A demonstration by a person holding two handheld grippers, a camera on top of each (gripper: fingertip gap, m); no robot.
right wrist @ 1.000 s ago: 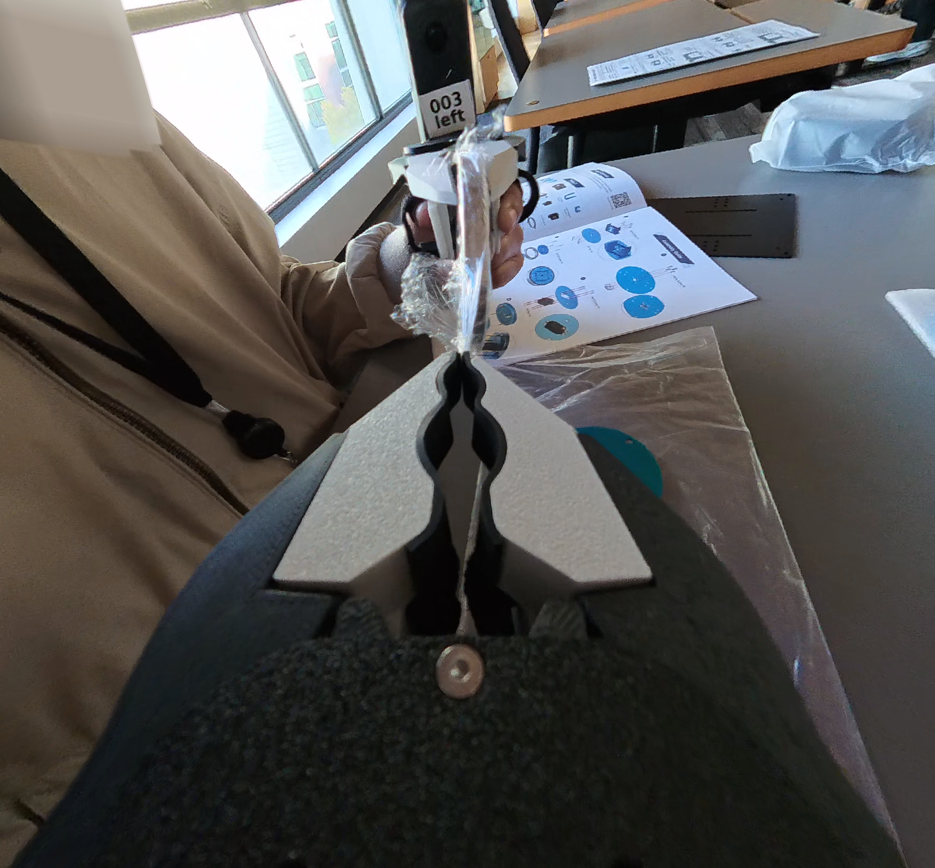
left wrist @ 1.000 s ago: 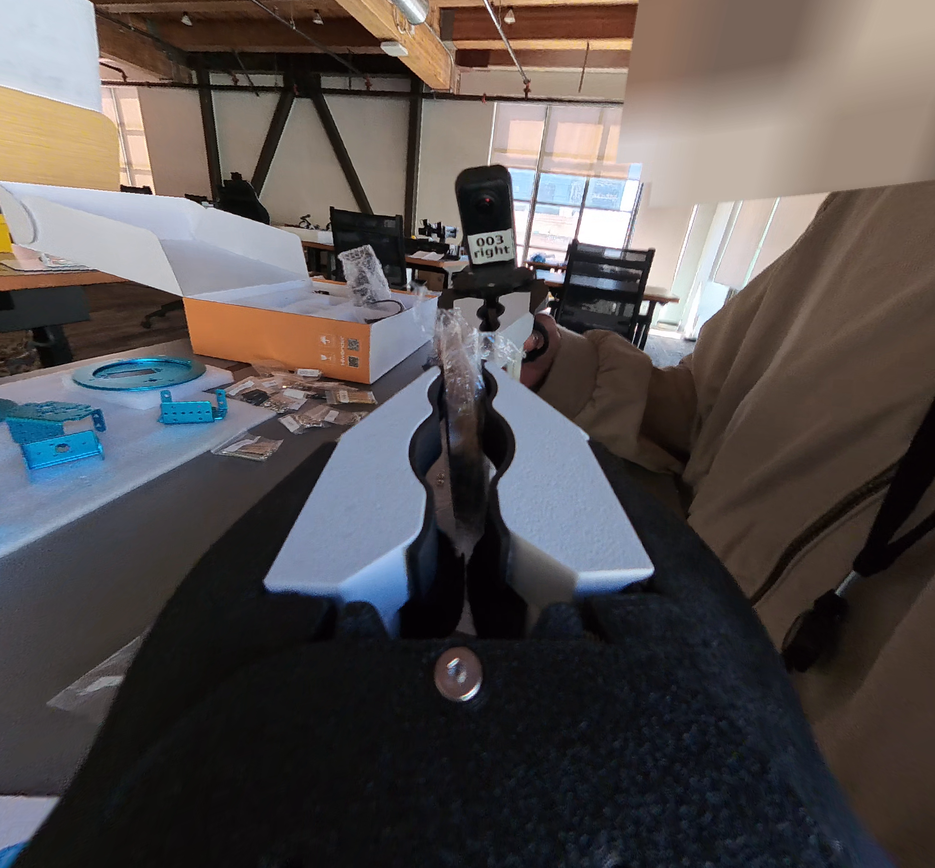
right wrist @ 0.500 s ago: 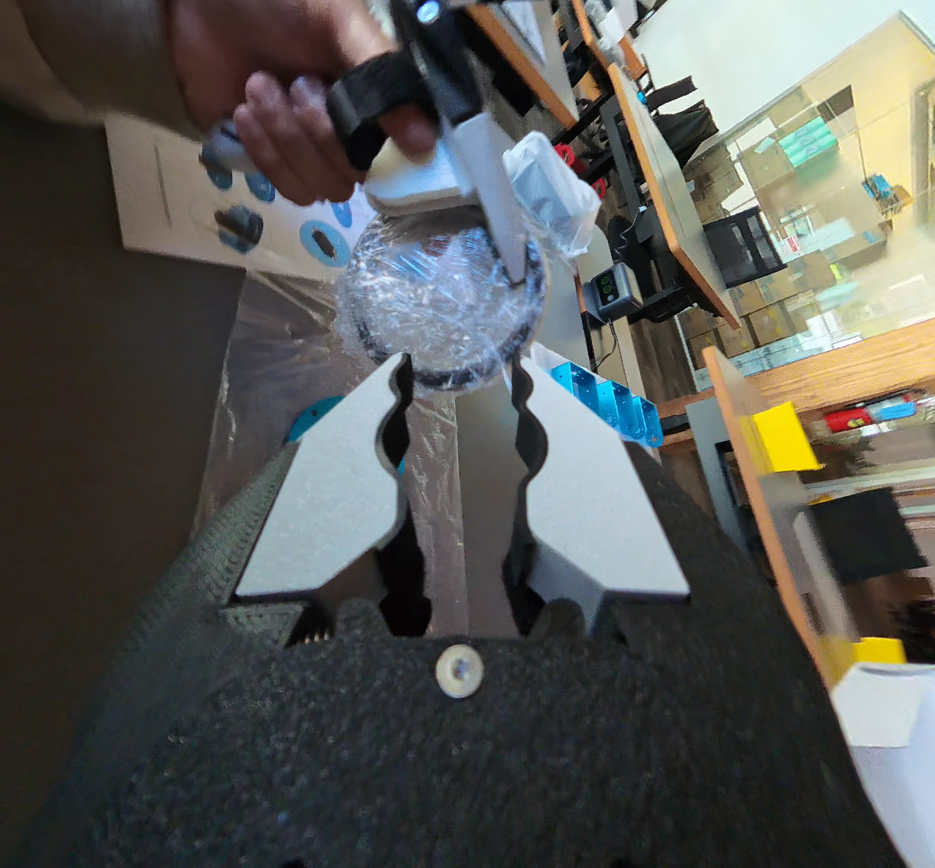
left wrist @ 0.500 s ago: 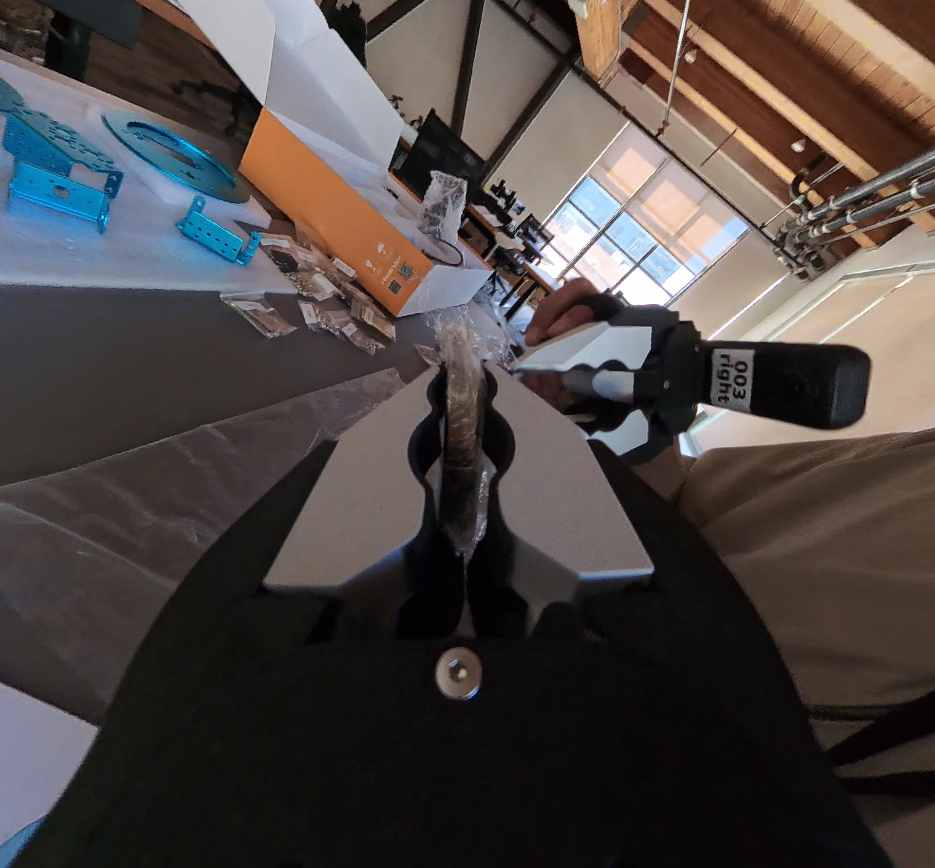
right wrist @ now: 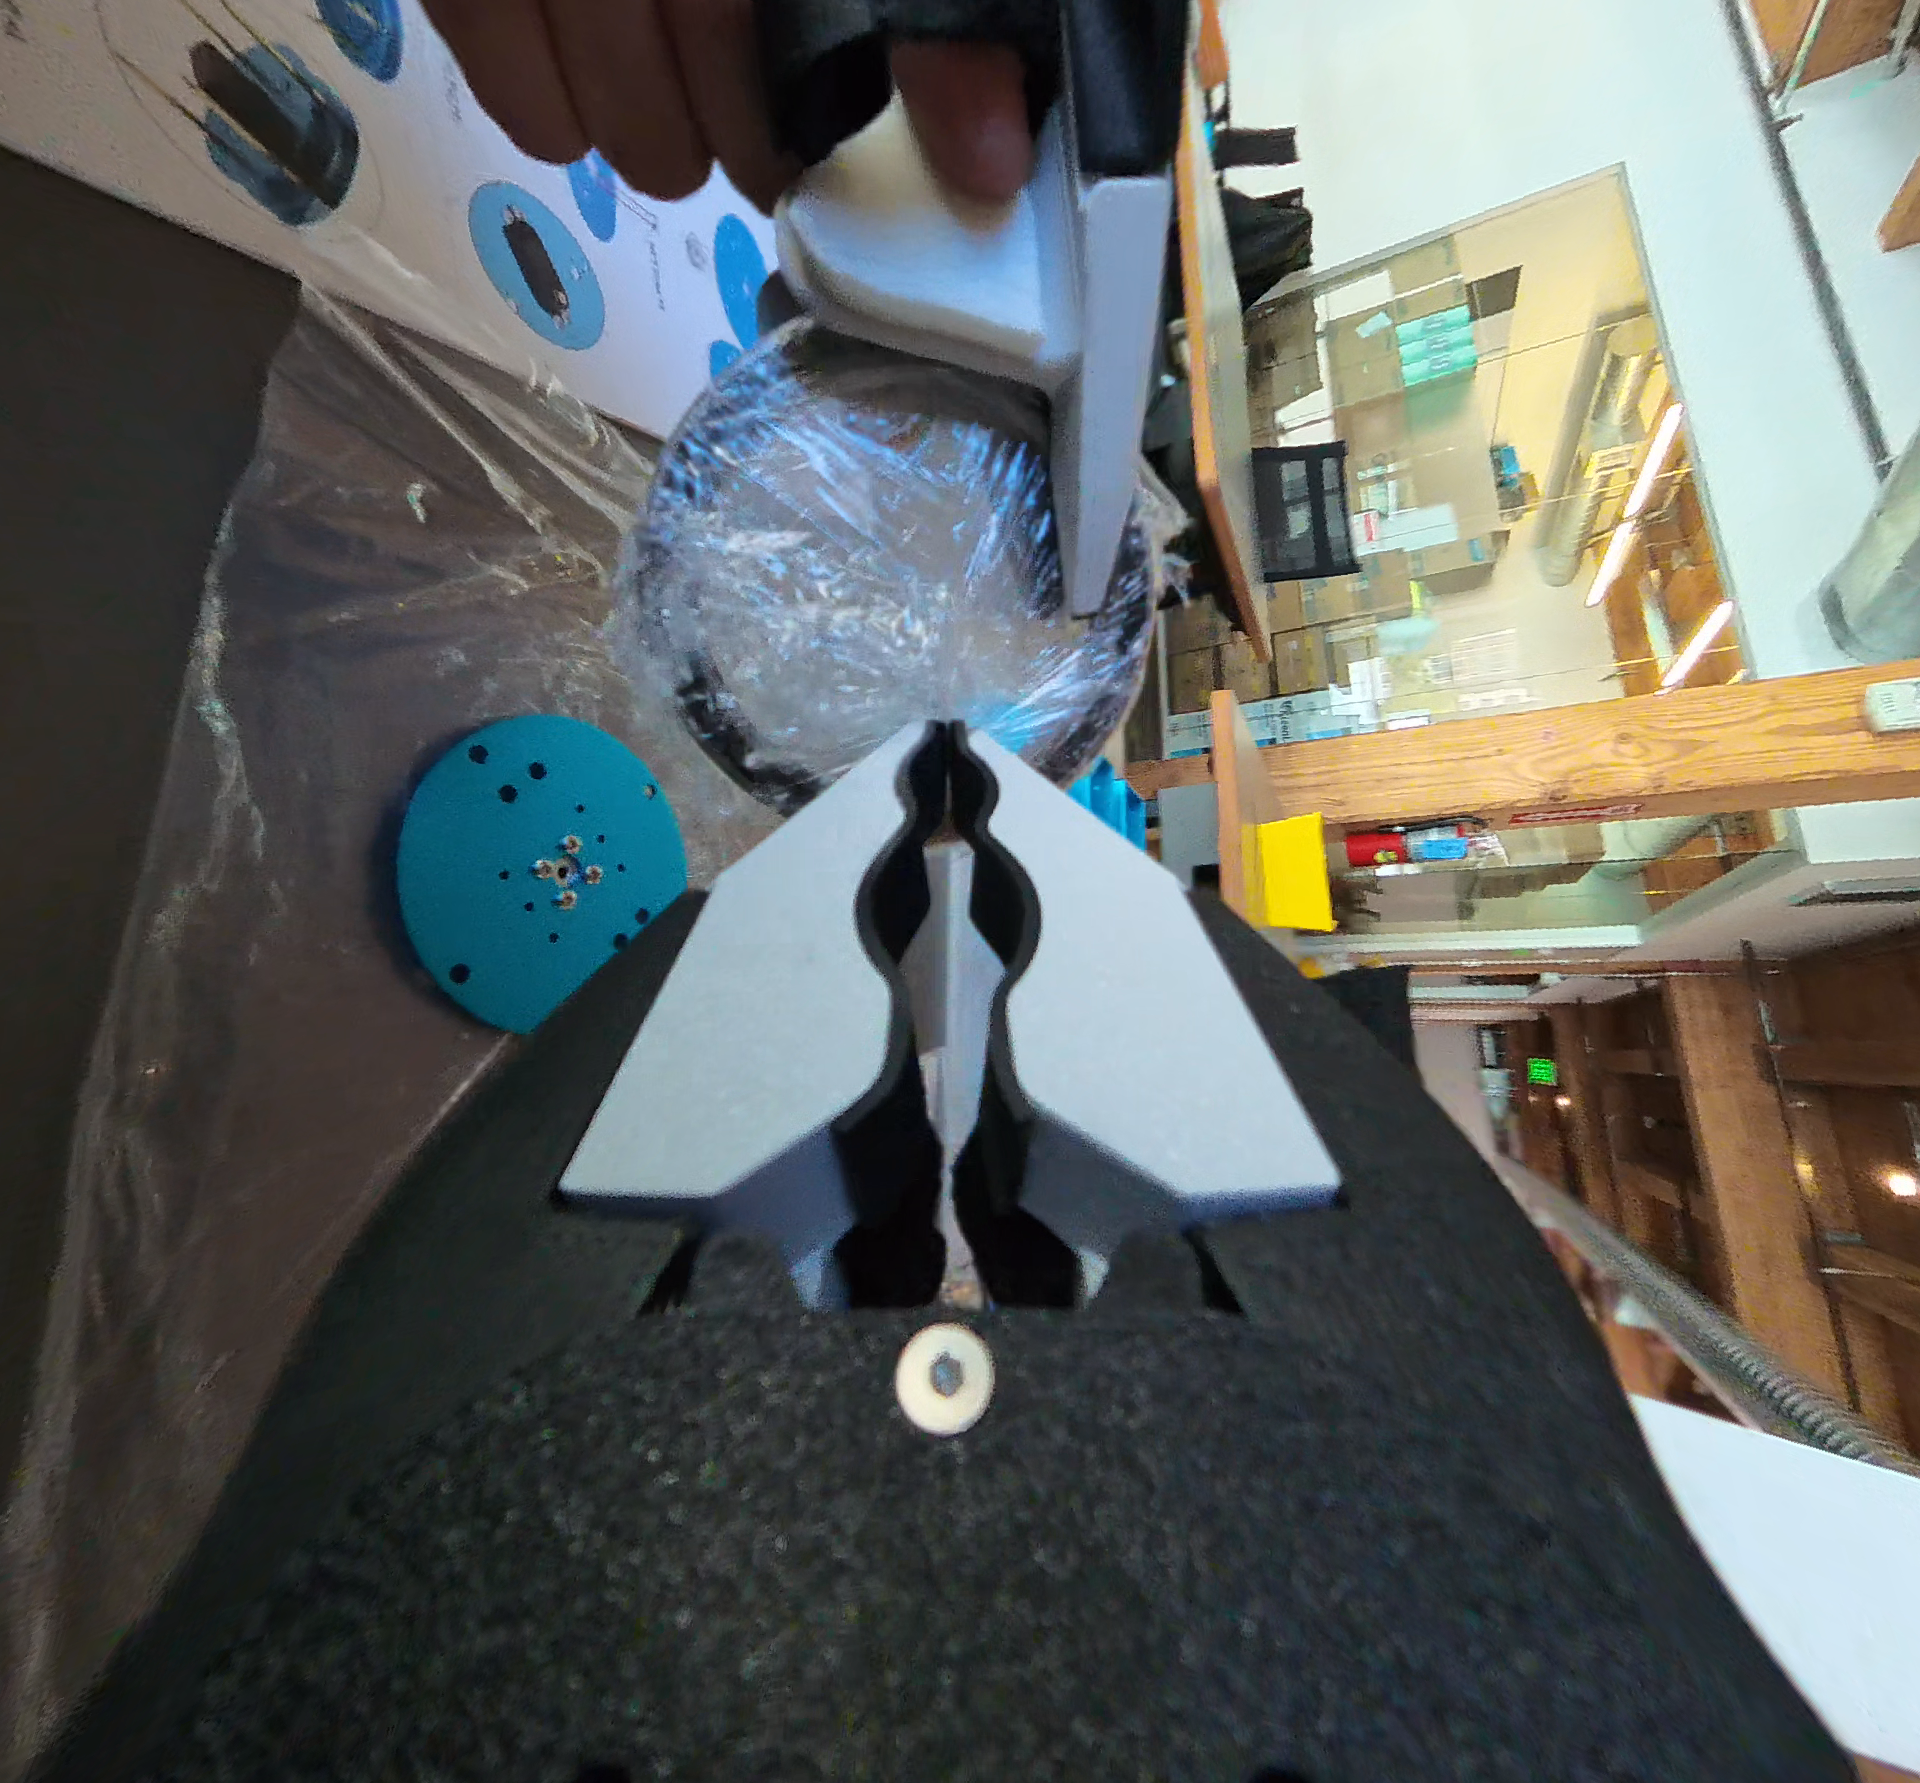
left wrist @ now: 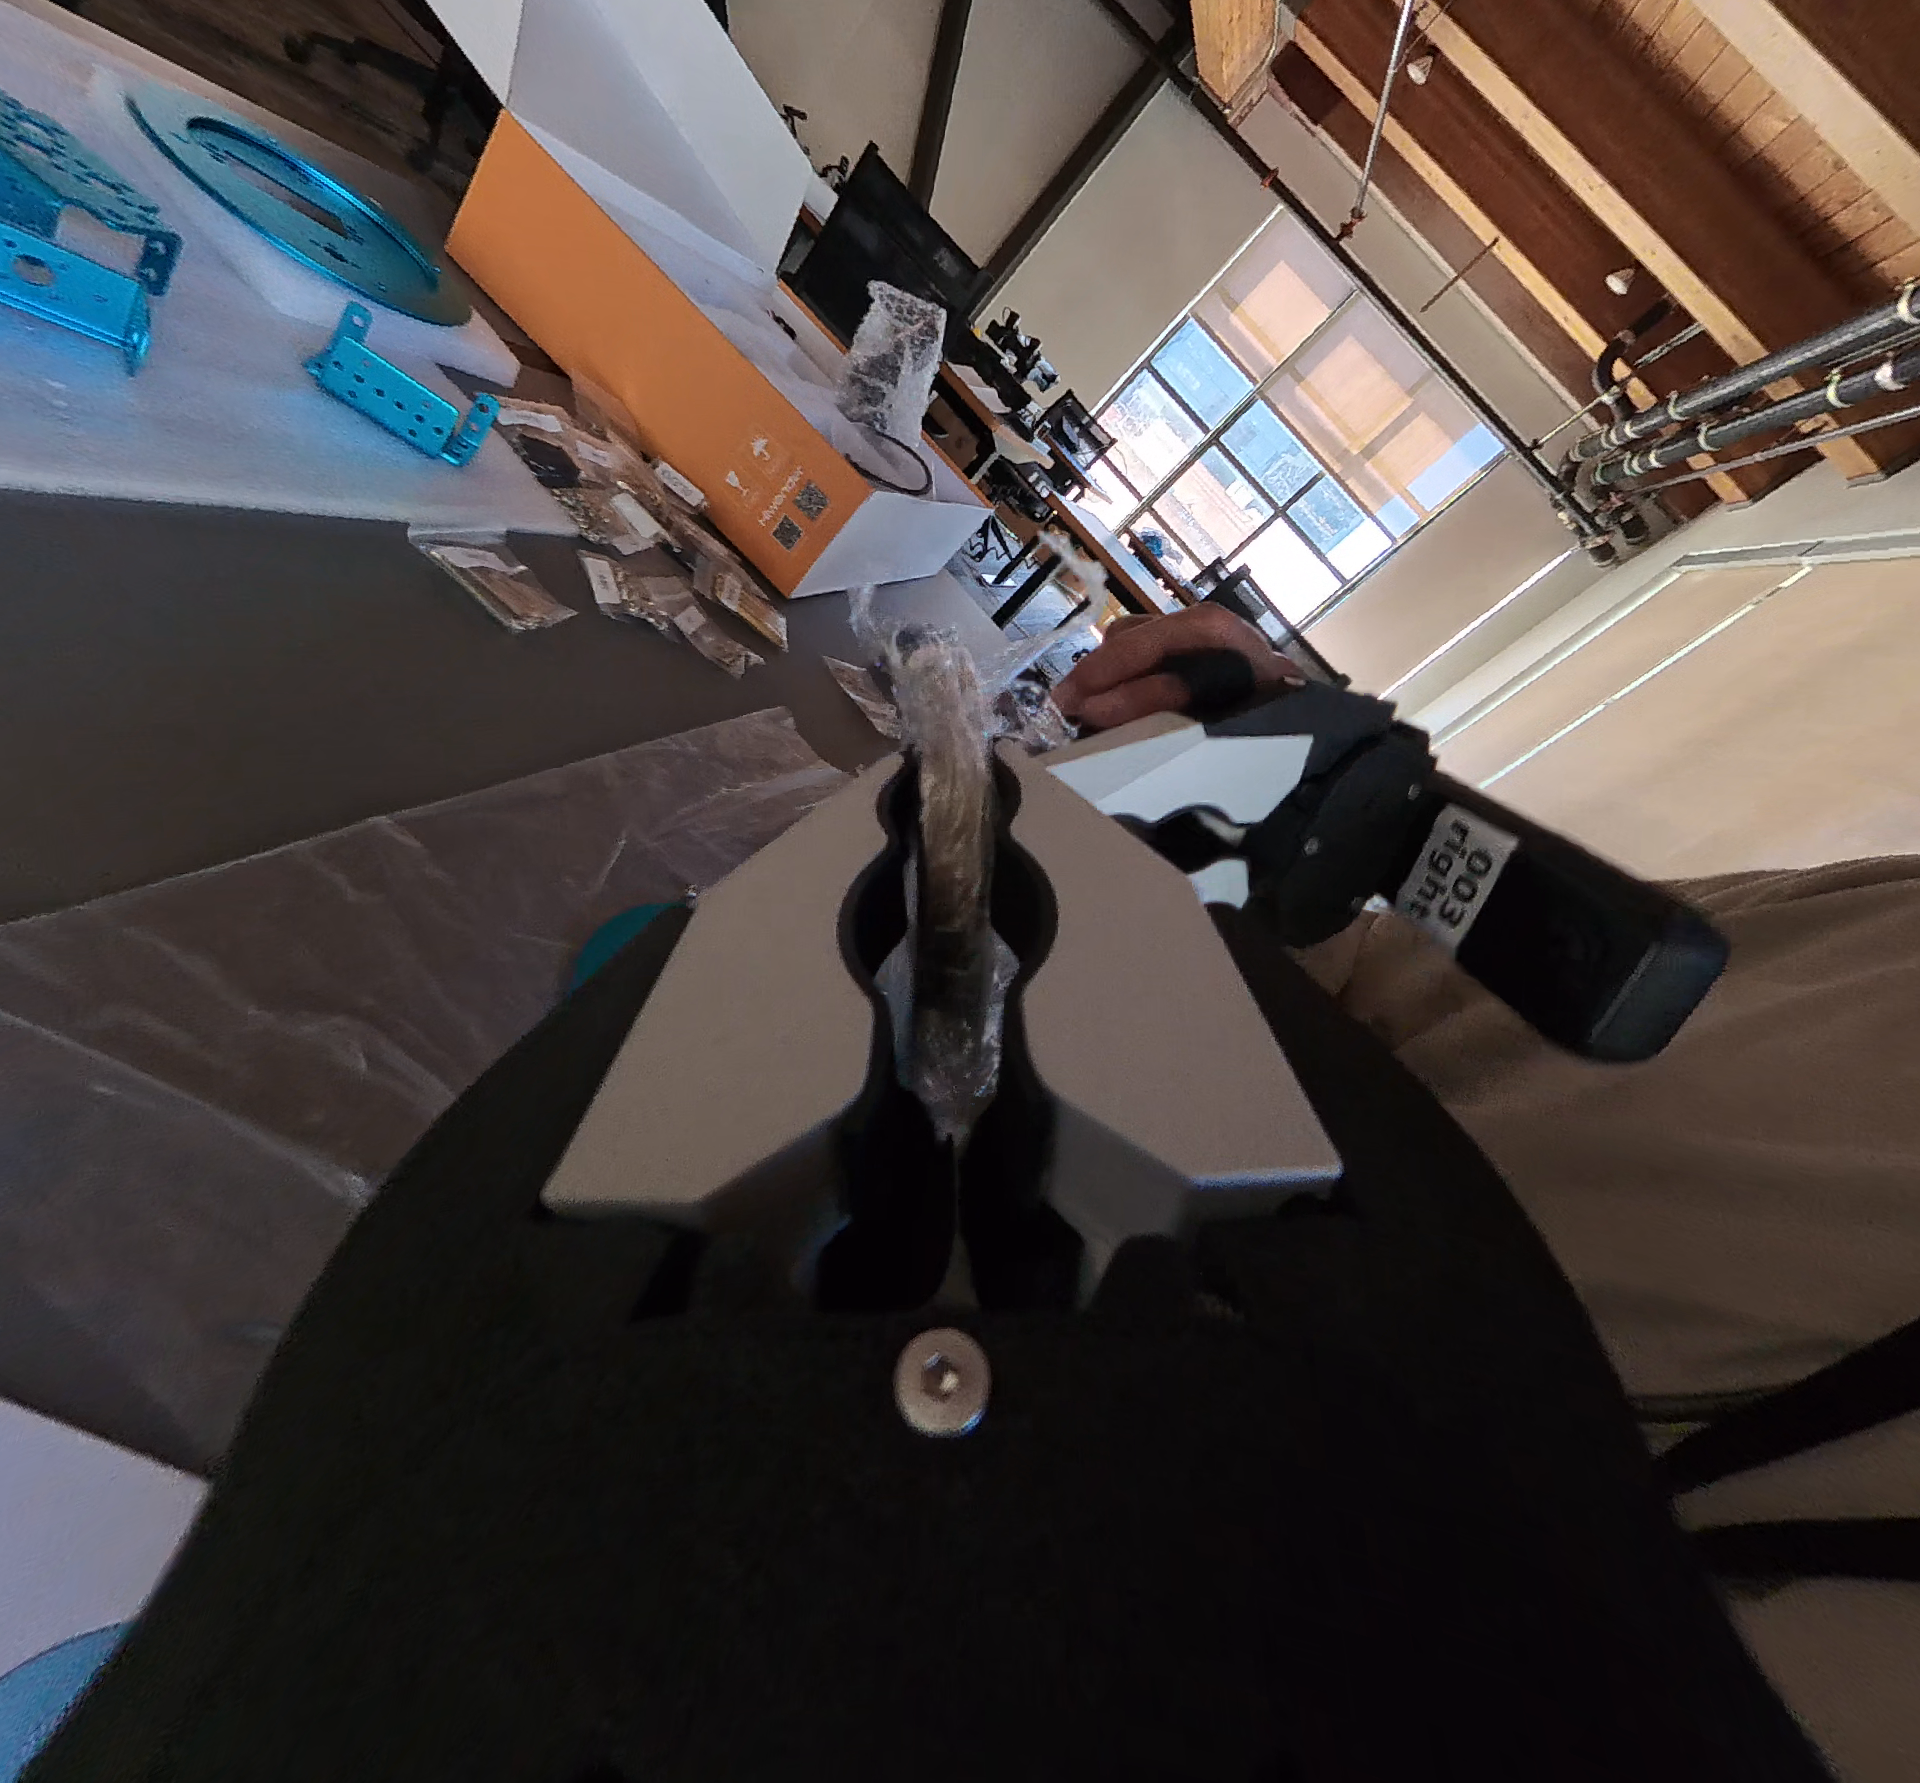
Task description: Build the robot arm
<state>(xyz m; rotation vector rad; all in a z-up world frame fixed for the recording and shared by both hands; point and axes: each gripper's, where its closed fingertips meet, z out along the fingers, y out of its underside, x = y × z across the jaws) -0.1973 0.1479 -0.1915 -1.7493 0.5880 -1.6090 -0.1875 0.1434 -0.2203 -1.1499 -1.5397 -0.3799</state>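
My left gripper [left wrist: 951,757] is shut on a black ring wrapped in clear plastic film [left wrist: 951,860], seen edge-on between its fingers. In the right wrist view the ring [right wrist: 862,570] faces me, held from above by the left gripper [right wrist: 1086,590] in a person's hand. My right gripper [right wrist: 943,727] is shut, its tips pinching the film at the ring's near edge. It also shows in the left wrist view [left wrist: 1081,765], right beside the ring. The ring hangs above a clear plastic bag [right wrist: 312,590] on the grey table [left wrist: 208,653].
A teal perforated disc [right wrist: 540,871] lies on the bag. A printed parts sheet [right wrist: 312,123] lies beyond it. An open orange and white box [left wrist: 644,362], blue metal brackets [left wrist: 395,393], a blue ring plate [left wrist: 291,216] and small hardware bags [left wrist: 644,570] lie farther off.
Both grippers have rolled and dropped towards the table. The right gripper let go of the film, opened, and has now shut again on the film at the ring's edge. The left kept hold.
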